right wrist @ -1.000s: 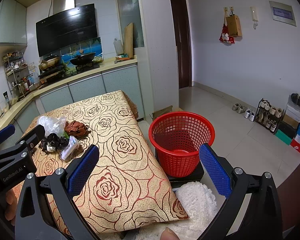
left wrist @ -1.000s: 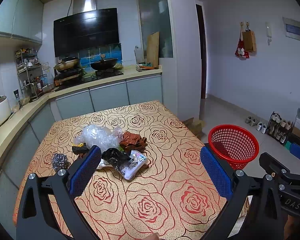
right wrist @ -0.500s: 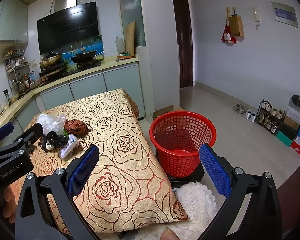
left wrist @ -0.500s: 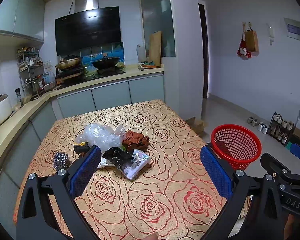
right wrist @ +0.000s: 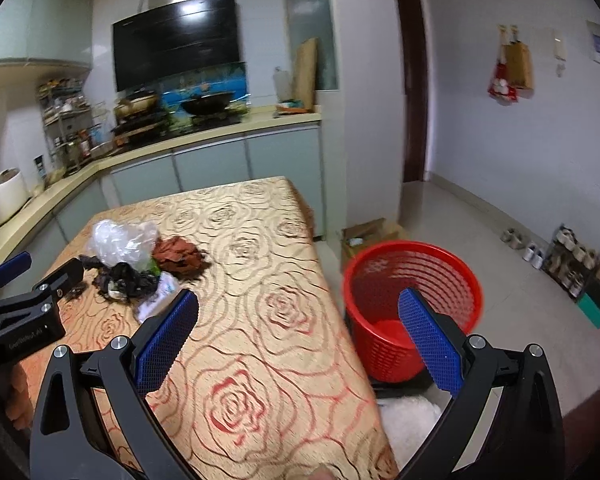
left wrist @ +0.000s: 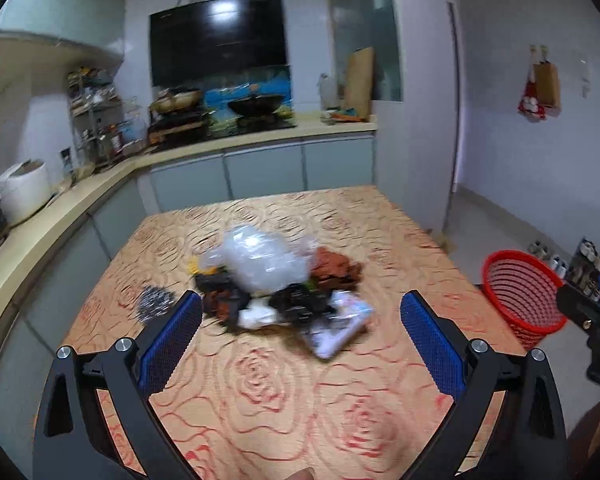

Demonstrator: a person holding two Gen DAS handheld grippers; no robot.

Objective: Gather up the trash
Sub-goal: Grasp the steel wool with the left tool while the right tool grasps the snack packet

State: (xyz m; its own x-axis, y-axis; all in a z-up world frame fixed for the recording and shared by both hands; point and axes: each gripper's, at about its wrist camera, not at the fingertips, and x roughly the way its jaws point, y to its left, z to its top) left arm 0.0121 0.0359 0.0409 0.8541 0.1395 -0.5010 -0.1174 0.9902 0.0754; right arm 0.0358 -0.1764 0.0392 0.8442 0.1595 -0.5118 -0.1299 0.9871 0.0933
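Observation:
A heap of trash lies mid-table: a clear crumpled plastic bag [left wrist: 262, 258] [right wrist: 120, 242], a brown rag [left wrist: 336, 266] [right wrist: 178, 254], black scraps [left wrist: 296, 300] [right wrist: 126, 280] and a white printed wrapper [left wrist: 340, 326] [right wrist: 156, 296]. A steel scourer [left wrist: 154, 302] lies apart to their left. A red mesh basket [left wrist: 520, 292] [right wrist: 414, 304] stands on the floor right of the table. My left gripper [left wrist: 300, 344] is open just short of the heap, holding nothing. My right gripper [right wrist: 298, 338] is open over the table's right edge, also holding nothing.
The table wears a gold cloth with red roses [left wrist: 300, 400] [right wrist: 260, 240]. A kitchen counter [left wrist: 80, 204] with a rice cooker [left wrist: 20, 196] runs along the left and back. A cardboard box [right wrist: 370, 234], shoe racks [right wrist: 572, 258] and a white fluffy mat [right wrist: 410, 420] are on the floor.
Both grippers have moved forward over the table and both views have swung left; the trash heap looms larger in the left wrist view. Both stay open.

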